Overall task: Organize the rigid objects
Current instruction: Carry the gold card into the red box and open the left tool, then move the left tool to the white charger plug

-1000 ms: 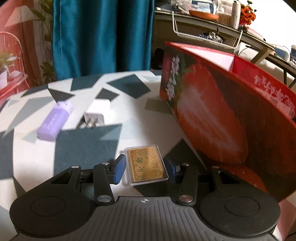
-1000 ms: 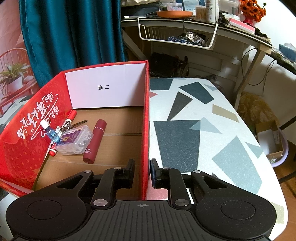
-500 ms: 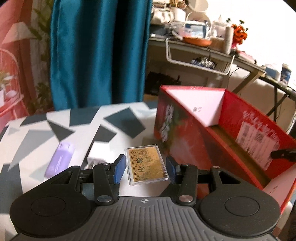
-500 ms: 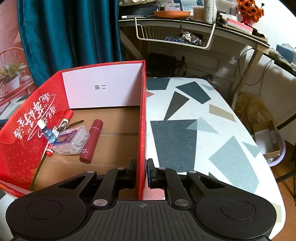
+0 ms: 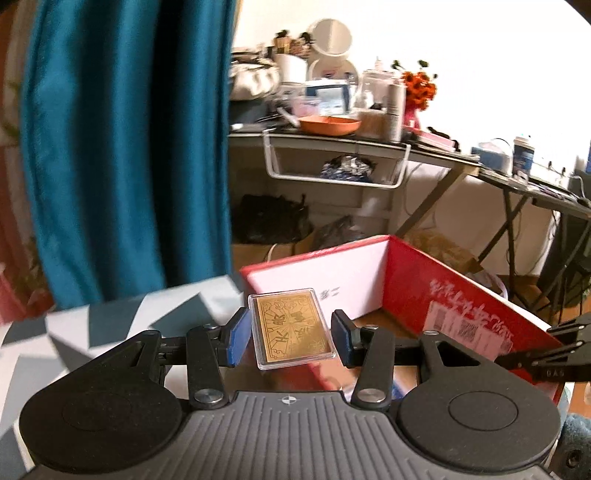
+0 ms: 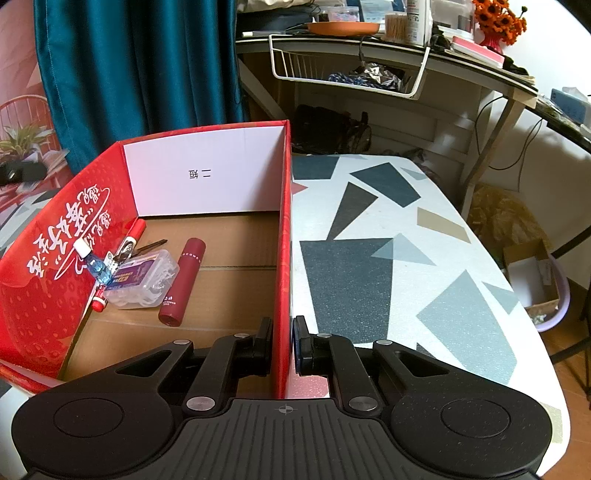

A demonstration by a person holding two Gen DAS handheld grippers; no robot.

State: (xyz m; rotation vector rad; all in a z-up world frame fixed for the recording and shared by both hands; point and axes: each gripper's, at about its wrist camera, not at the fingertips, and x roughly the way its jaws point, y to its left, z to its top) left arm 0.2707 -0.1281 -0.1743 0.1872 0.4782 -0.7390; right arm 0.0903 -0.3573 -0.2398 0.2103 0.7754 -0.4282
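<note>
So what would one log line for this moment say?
left gripper: holds gold card case above red box | right gripper: clamps box wall

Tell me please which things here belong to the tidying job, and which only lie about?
Job:
gold card, held in left gripper
red box, its wall clamped by right gripper
tube, clear case, marker, already in the box

Lying about:
curtain
wire basket
orange dish
flowers

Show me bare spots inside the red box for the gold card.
Free: cardboard floor between the maroon tube and the wall the right tongs pinch, plus the strip under the white end panel. Crowded: left wall, around the clear case.
</note>
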